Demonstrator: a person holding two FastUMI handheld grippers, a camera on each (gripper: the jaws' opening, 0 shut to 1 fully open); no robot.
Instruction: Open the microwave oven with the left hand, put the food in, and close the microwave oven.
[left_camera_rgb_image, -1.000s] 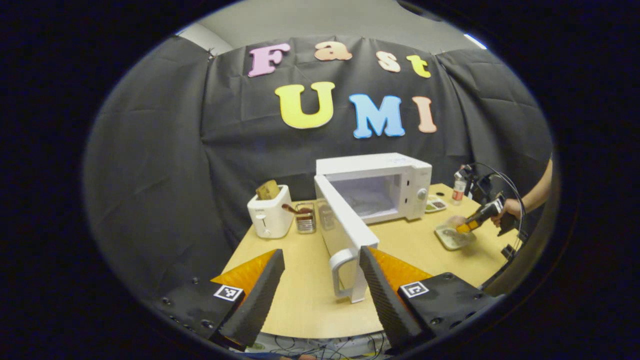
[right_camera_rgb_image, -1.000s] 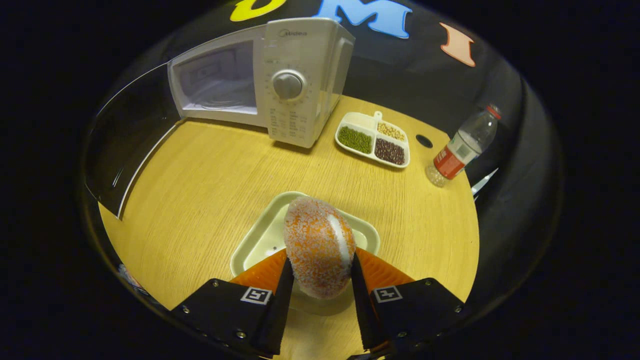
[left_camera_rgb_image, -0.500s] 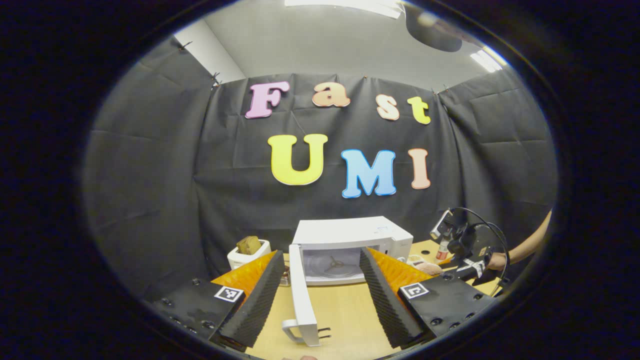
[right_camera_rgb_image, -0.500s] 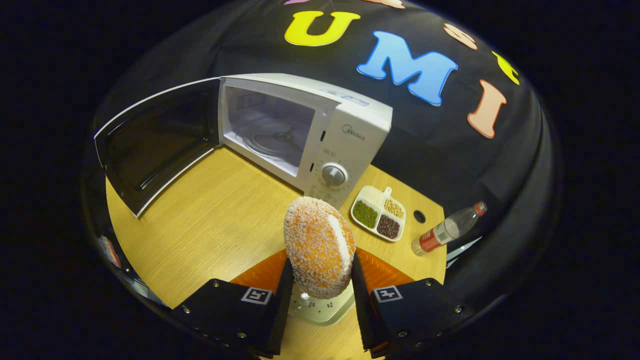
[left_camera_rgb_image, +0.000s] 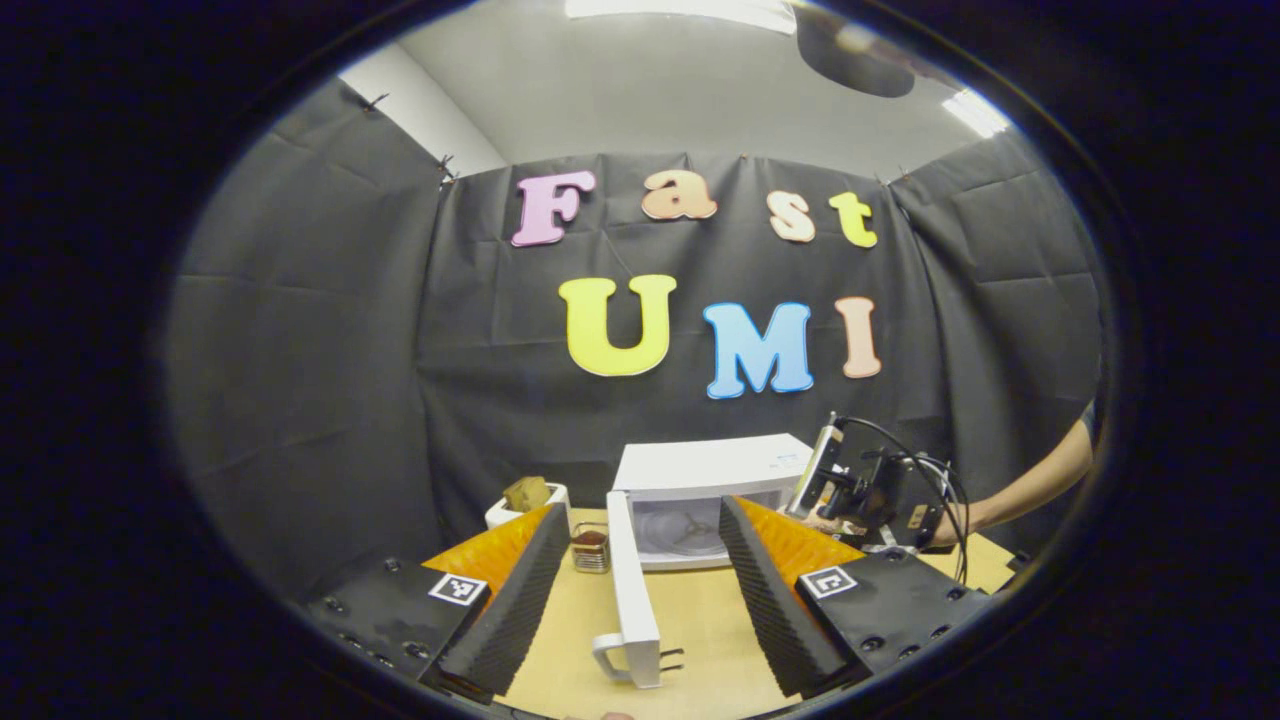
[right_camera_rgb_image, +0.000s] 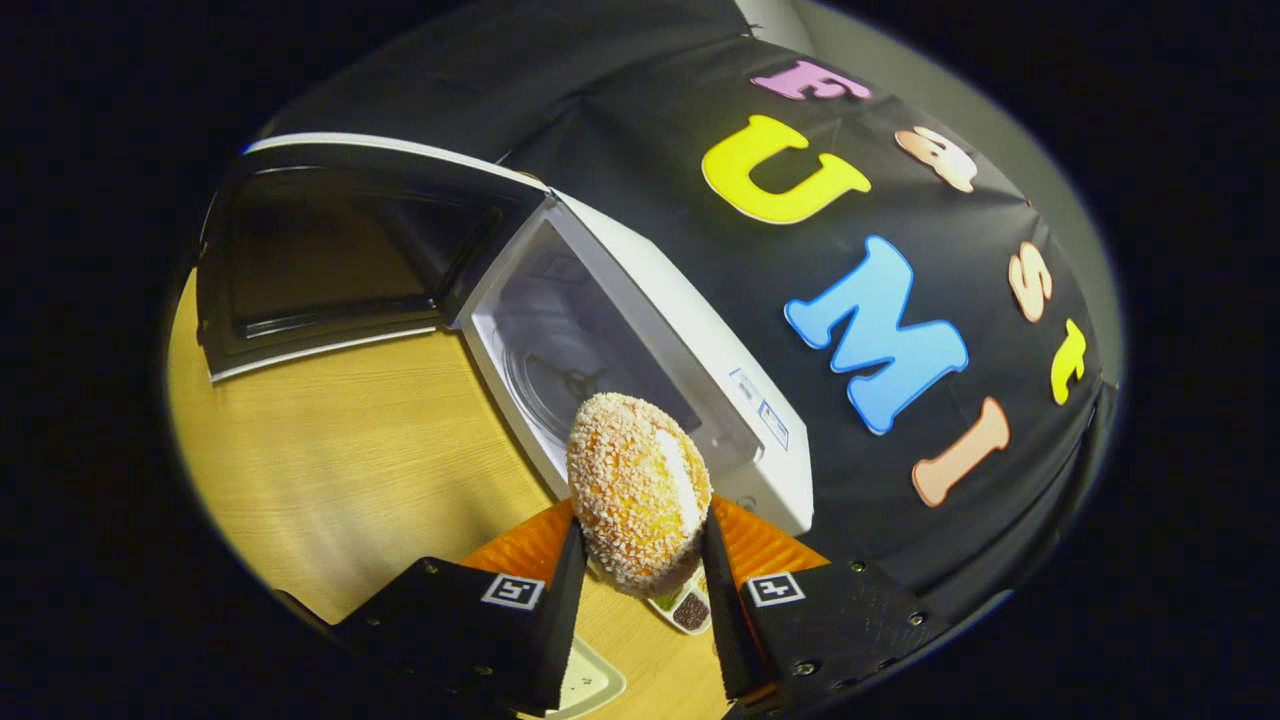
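The right tongs (right_camera_rgb_image: 638, 560) grip a round, crumb-coated orange bun (right_camera_rgb_image: 638, 490) with a pale cream stripe, both fingers pressing its sides, and hold it in the air just in front of the white microwave oven (right_camera_rgb_image: 640, 350). The oven's door (right_camera_rgb_image: 320, 270) stands swung wide open to the left of the cavity, its dark window facing the camera, and the glass turntable (right_camera_rgb_image: 560, 375) shows inside, behind the bun. A small label sits on the oven's top near the front edge, too small to make out. Below the bun, a corner of a divided dish (right_camera_rgb_image: 685, 608) with dark beans peeks between the fingers, and the edge of a pale tray (right_camera_rgb_image: 590, 685) lies on the wooden surface (right_camera_rgb_image: 330, 440).

In the left gripper view, the left tongs (left_camera_rgb_image: 635, 580) are spread apart and grasp nothing, set back from the oven (left_camera_rgb_image: 705, 480), whose open door (left_camera_rgb_image: 630, 590) juts edge-on toward the camera with its white handle (left_camera_rgb_image: 610, 660) at the near end. Left of the oven stand a white toaster (left_camera_rgb_image: 515, 505) with a slice of bread in it and a small glass jar (left_camera_rgb_image: 590, 550). Right of the oven, a person's forearm (left_camera_rgb_image: 1030, 485) reaches in, holding the other gripper with its cables and mounted camera (left_camera_rgb_image: 870, 490) at the oven's front.
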